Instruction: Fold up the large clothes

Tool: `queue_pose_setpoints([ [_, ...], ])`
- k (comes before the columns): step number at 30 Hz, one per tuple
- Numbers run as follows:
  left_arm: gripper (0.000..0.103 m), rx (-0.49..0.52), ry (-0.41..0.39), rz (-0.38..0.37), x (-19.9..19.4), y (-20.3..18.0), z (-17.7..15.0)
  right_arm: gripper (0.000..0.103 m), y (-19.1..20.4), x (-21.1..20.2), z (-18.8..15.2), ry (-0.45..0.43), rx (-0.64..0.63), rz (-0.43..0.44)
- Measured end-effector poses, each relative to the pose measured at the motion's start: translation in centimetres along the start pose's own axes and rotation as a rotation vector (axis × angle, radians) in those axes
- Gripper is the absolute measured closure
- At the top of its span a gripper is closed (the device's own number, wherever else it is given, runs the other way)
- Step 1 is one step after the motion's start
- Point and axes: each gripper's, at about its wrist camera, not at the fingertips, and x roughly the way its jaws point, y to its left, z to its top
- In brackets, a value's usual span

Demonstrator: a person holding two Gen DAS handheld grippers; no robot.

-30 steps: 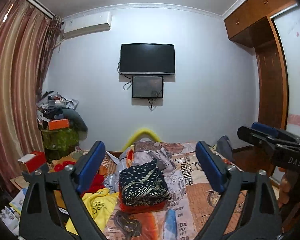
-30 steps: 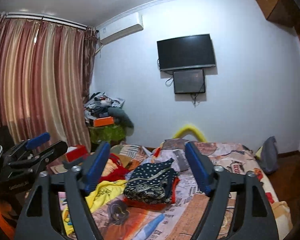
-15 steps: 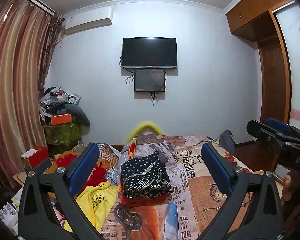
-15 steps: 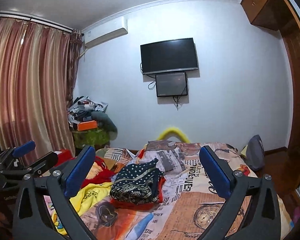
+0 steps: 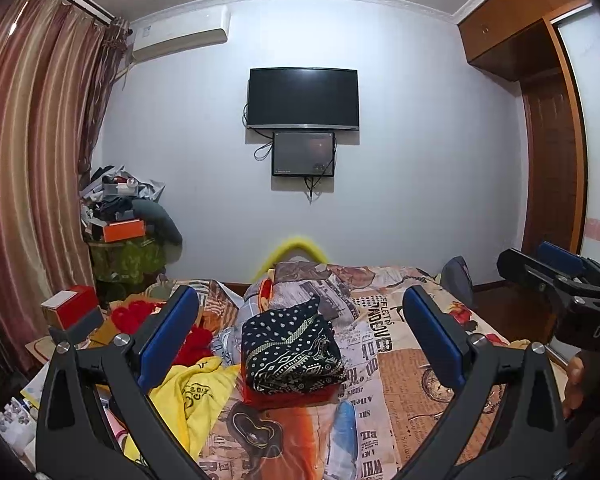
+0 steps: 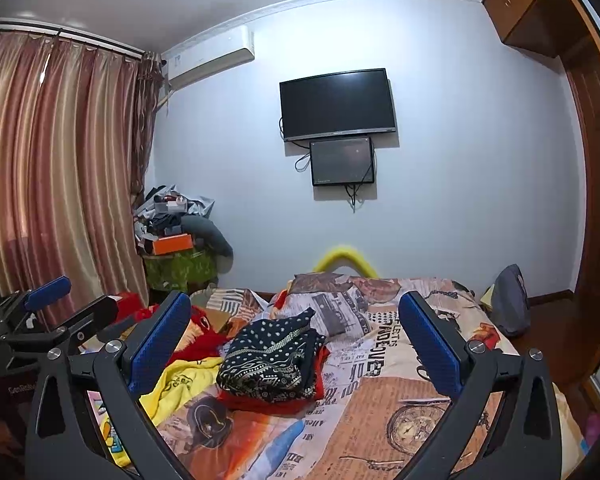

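A folded dark navy patterned garment (image 5: 290, 354) lies on a folded red one (image 5: 292, 394) in the middle of the bed (image 5: 404, 364); both show in the right wrist view too (image 6: 270, 354). A crumpled yellow garment (image 5: 198, 390) and a red one (image 5: 190, 338) lie at the bed's left side. My left gripper (image 5: 300, 344) is open and empty, held above the bed short of the pile. My right gripper (image 6: 294, 346) is open and empty, likewise above the bed. Each gripper shows at the edge of the other's view.
A newspaper-print bedspread covers the bed. A cluttered stand (image 5: 126, 240) and striped curtains (image 5: 28, 184) are at the left. A TV (image 5: 303, 98) hangs on the far wall. A wooden wardrobe (image 5: 552, 140) stands at the right, with a grey bag (image 6: 510, 306) at the bed's far right corner.
Both grippers have opened wider and tilted up a little, so the bed sits lower in each view. The clothes have not moved.
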Motion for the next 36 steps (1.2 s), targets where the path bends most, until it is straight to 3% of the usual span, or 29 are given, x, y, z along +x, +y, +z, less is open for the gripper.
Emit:
queue_pose_setpoints([
  [27,0.0,-0.022,0.027,0.001,1.1,0.4,-0.7,0.0,-0.4,0.6,0.0,0.052,0.007,0.011],
  [36,0.0,-0.032,0.05,-0.044,1.7,0.6,-0.8,0.0,-0.5,0.7,0.0,0.054,0.012,0.014],
])
